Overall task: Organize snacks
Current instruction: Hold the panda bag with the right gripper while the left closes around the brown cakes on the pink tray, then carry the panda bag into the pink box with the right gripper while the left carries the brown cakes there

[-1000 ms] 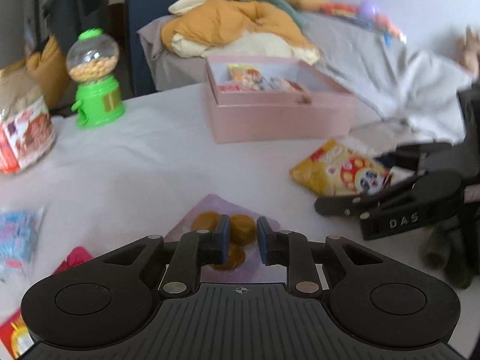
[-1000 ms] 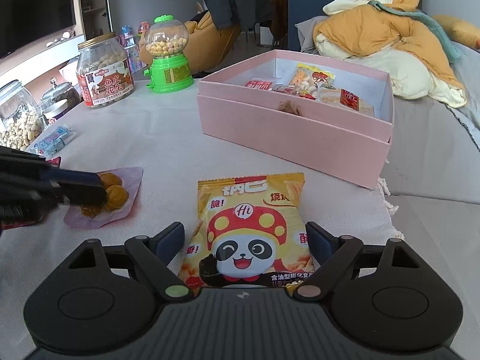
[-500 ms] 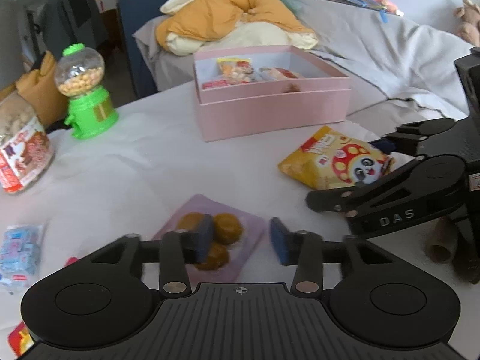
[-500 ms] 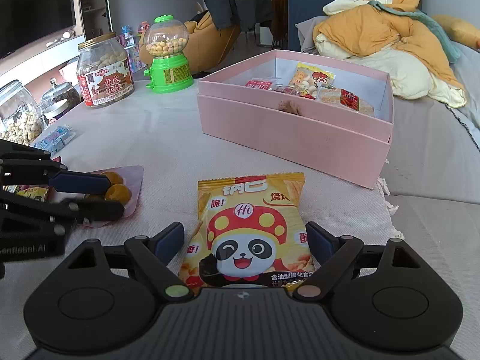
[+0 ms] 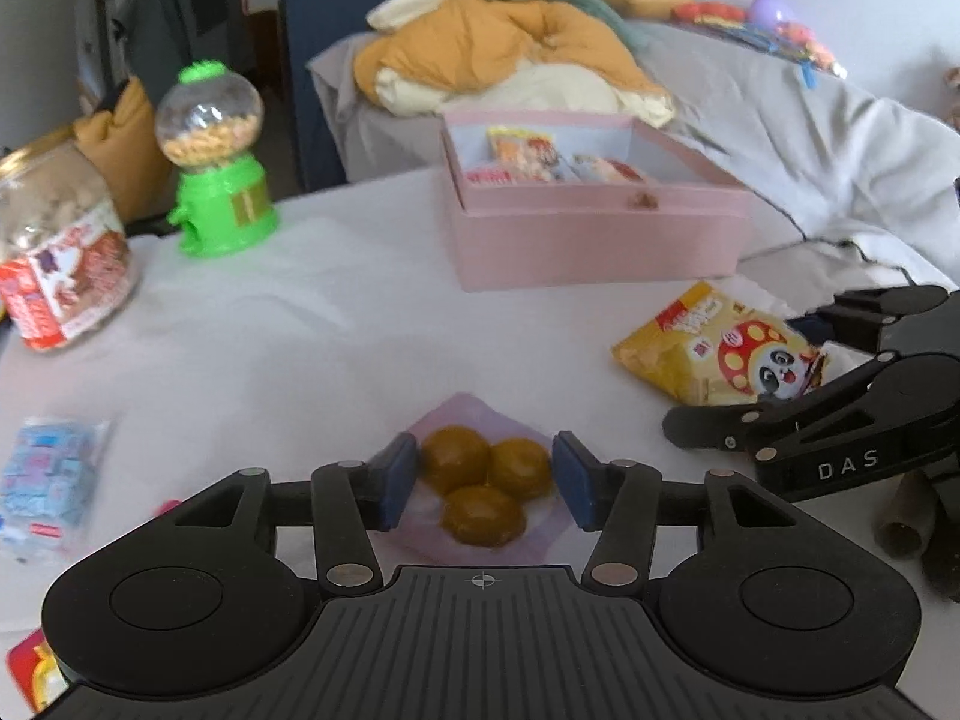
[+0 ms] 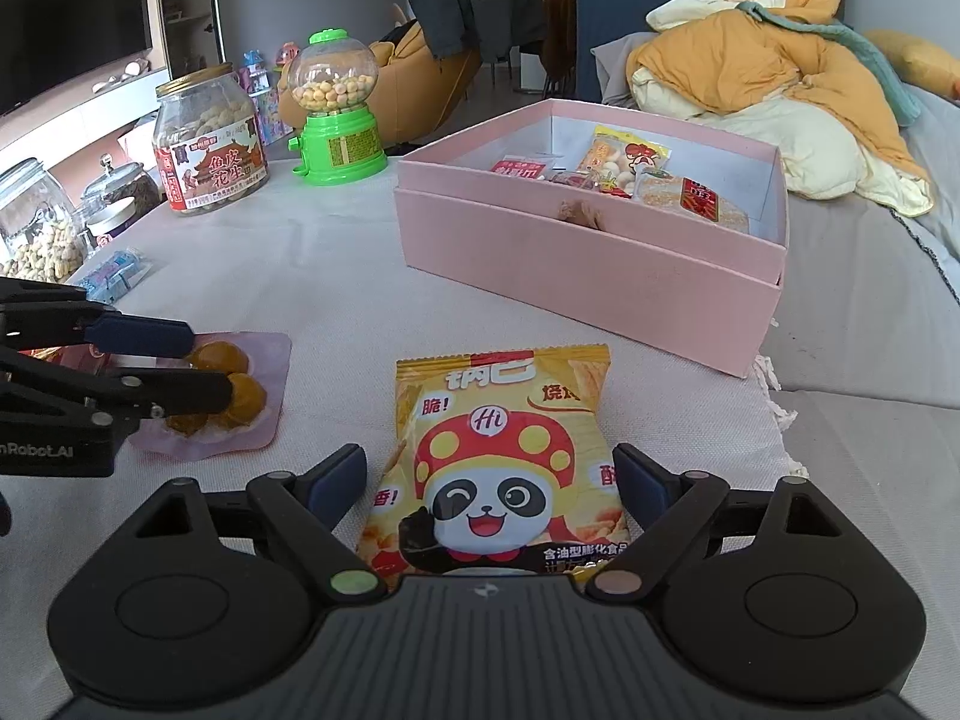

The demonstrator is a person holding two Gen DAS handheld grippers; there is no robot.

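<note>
One pink box (image 6: 591, 267), mid-frame. One yellow panda snack bag (image 6: 501, 468), lower centre. One pink-wrapped pack (image 5: 489, 480) holding three brown round cakes. One green gumball dispenser (image 6: 336, 111), upper left. Three glass jars at left edge, nearest one (image 6: 207, 141) red-labelled. One blue candy packet (image 6: 117, 270).

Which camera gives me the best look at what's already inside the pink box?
The right wrist view. It looks down over the pink box from its near corner, so the snack packets inside show sharp and separate. The left wrist view shows the same box farther off and blurred, its packets partly hidden behind the front wall.
</note>
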